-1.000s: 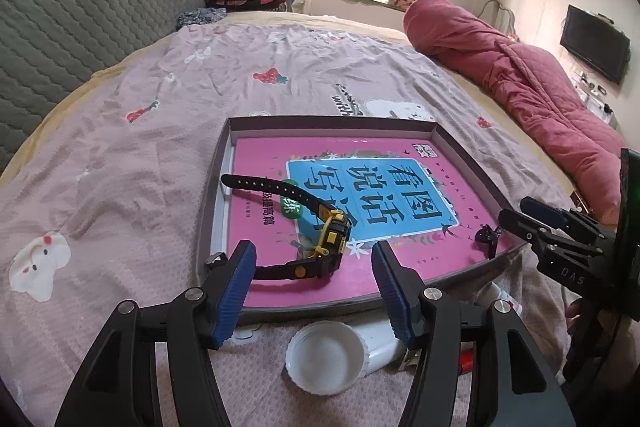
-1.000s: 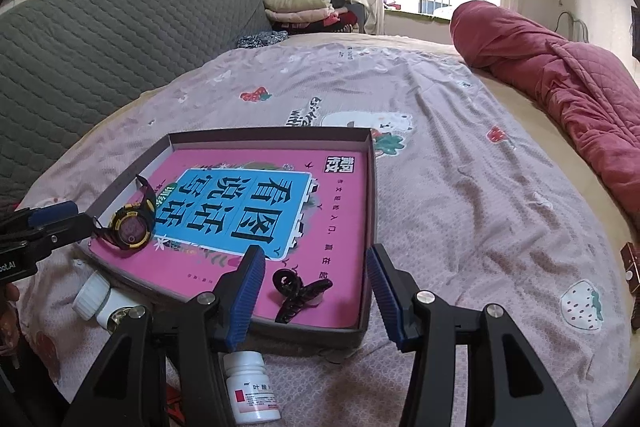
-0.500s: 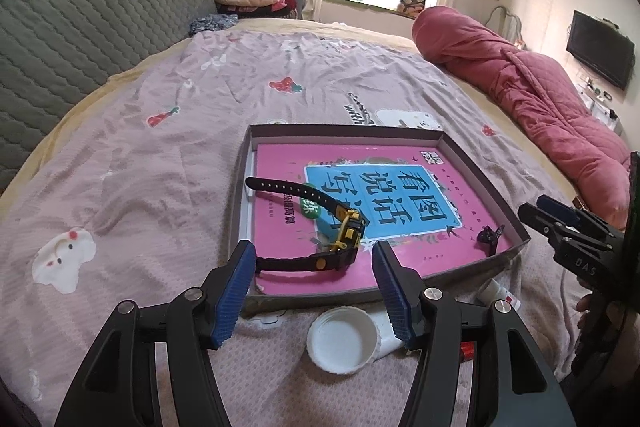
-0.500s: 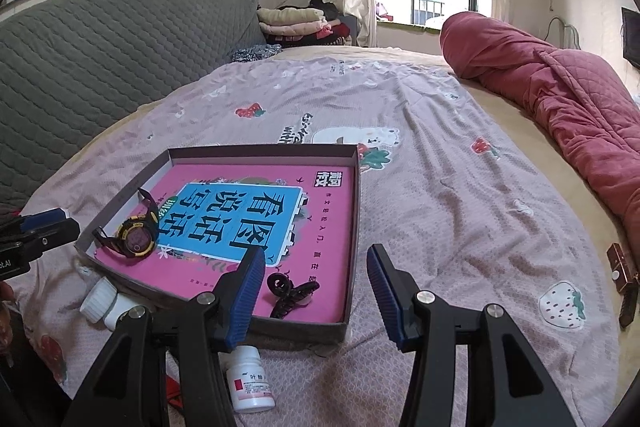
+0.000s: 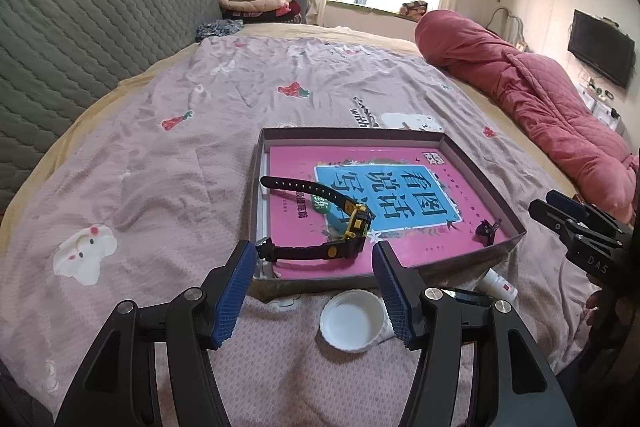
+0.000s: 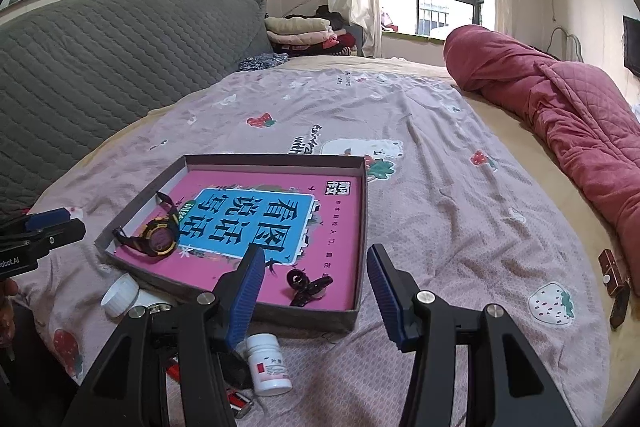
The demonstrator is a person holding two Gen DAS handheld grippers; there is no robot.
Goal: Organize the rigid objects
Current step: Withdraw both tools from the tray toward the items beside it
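Just ahead of the left hand-held gripper (image 5: 314, 281), whose blue pads stand wide apart and hold nothing, a white jar with its round lid (image 5: 351, 319) lies on the bedspread, and just beyond that sits the near wall of a shallow box (image 5: 256, 163). Inside the box, a black and yellow watch (image 5: 352, 227) rests on a pink book (image 5: 400, 195) close to the near left corner, and a small black hair clip (image 6: 308, 285) lies near the near right corner, directly past the right hand-held gripper (image 6: 316, 285), which is likewise spread open and empty. Below the right one's left finger, outside the box, stands a small white pill bottle (image 6: 268, 363), with a red-tipped item beside it that is too hidden to name. The step in hand looks like gathering the loose things into the box: two are in, and the jar and bottle seem to be left. The next move probably calls for lowering an open hand-held gripper over the bottle or jar, closing across the narrow body rather than the slippery lid, and lifting clear of the box wall. Farther out, the bed (image 5: 160, 163) spreads under a mauve printed sheet, with a rolled red quilt (image 6: 560, 99) to the right, a grey padded headboard (image 6: 100, 59) to the left, folded clothes, a window and a wall television beyond.
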